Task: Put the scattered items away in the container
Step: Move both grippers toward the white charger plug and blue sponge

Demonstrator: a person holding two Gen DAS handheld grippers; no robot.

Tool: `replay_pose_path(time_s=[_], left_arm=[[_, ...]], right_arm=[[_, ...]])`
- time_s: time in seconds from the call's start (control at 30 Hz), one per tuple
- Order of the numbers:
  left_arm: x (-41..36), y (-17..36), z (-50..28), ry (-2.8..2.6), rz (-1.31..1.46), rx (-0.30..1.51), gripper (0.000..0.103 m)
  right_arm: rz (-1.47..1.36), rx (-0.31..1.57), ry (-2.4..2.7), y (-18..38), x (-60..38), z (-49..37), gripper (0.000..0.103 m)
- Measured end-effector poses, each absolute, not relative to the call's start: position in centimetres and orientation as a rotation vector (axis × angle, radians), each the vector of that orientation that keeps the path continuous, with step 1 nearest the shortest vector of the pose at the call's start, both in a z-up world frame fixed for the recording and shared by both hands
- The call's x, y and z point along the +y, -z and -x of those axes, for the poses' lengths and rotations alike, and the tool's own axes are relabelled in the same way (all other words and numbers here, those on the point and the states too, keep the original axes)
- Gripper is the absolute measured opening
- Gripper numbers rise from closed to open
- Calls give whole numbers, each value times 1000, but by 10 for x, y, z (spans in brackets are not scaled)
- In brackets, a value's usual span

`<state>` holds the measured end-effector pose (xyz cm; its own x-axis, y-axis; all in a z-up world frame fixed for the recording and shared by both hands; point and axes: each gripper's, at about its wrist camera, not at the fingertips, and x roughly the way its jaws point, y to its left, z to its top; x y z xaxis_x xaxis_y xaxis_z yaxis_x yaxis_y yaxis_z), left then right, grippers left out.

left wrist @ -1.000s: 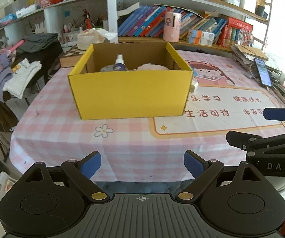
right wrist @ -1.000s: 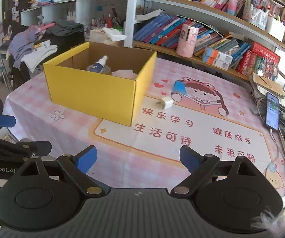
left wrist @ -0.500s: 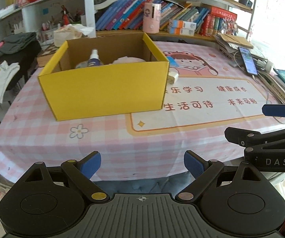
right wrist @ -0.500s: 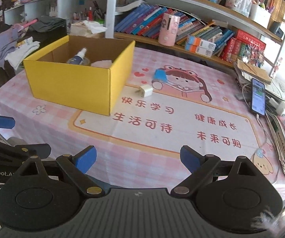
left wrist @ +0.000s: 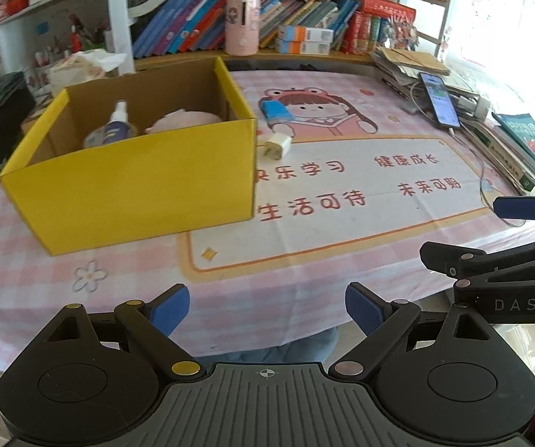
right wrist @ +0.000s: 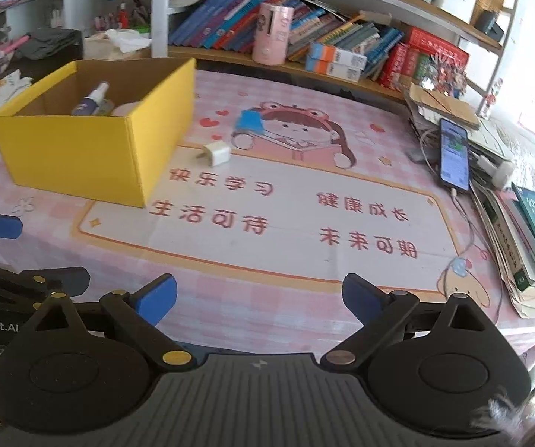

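Observation:
A yellow cardboard box point(left wrist: 137, 186) point(right wrist: 92, 149) stands open on the pink table. Inside it lie a spray bottle point(left wrist: 113, 128) point(right wrist: 90, 100) and a pale pink soft item point(left wrist: 183, 121). A white charger plug point(left wrist: 275, 147) point(right wrist: 217, 153) lies on the cloth just right of the box. A small blue flat item point(left wrist: 275, 111) point(right wrist: 249, 123) lies beyond it. My left gripper point(left wrist: 267, 311) is open and empty near the front table edge. My right gripper point(right wrist: 258, 298) is open and empty, also near the front edge.
A phone point(right wrist: 453, 154) on a cable, stacked books point(right wrist: 528, 231) and papers crowd the table's right side. Bookshelves point(right wrist: 304, 41) and a pink canister point(right wrist: 271, 33) stand behind. Clothes point(right wrist: 6, 74) hang at far left.
Both grippers have swung rightward and moved closer over the table; the box has shifted left in both views and the plug and blue item have come into the left view. Both stay open.

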<state>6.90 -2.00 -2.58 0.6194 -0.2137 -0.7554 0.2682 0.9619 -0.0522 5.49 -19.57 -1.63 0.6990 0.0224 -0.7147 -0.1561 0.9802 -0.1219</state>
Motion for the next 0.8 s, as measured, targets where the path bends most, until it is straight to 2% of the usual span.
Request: replay_pose_path(time_s=[0.4,0.8], left_arm=[[-72,36,-102,329,-100,881,93],[-138,43,-153,334,-127,876,93]], right_arm=[[133,813,-23,25,-249,-88,97],[128,820,-74,31,-303,-157,96]])
